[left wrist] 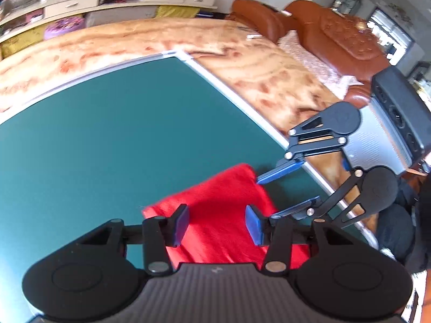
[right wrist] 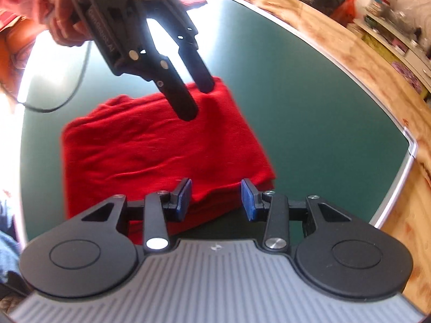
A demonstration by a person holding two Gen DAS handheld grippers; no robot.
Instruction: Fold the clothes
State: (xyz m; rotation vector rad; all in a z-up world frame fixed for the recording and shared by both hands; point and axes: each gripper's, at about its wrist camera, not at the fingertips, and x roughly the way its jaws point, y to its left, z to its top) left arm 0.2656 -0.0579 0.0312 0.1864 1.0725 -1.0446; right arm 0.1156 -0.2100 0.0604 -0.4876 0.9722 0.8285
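A folded red garment (left wrist: 215,202) (right wrist: 161,148) lies flat on the green mat (left wrist: 107,134) (right wrist: 309,107). My left gripper (left wrist: 217,224) hovers over the garment's near part, open, its blue pads apart with nothing pinched between them. In the right wrist view the left gripper (right wrist: 198,99) hangs above the garment's far edge, held by a hand (right wrist: 62,27). My right gripper (right wrist: 216,200) stands open above the garment's near edge with nothing held. From the left wrist view the right gripper (left wrist: 265,197) sits at the cloth's right side, fingers spread.
The mat has a pale metal rim (left wrist: 242,102) and rests on a wood-grain table (left wrist: 269,80) (right wrist: 363,62). A grey box with a dark speaker-like unit (left wrist: 396,123) stands at the table's right. A brown sofa (left wrist: 336,35) lies beyond. A black cable (right wrist: 67,97) trails left.
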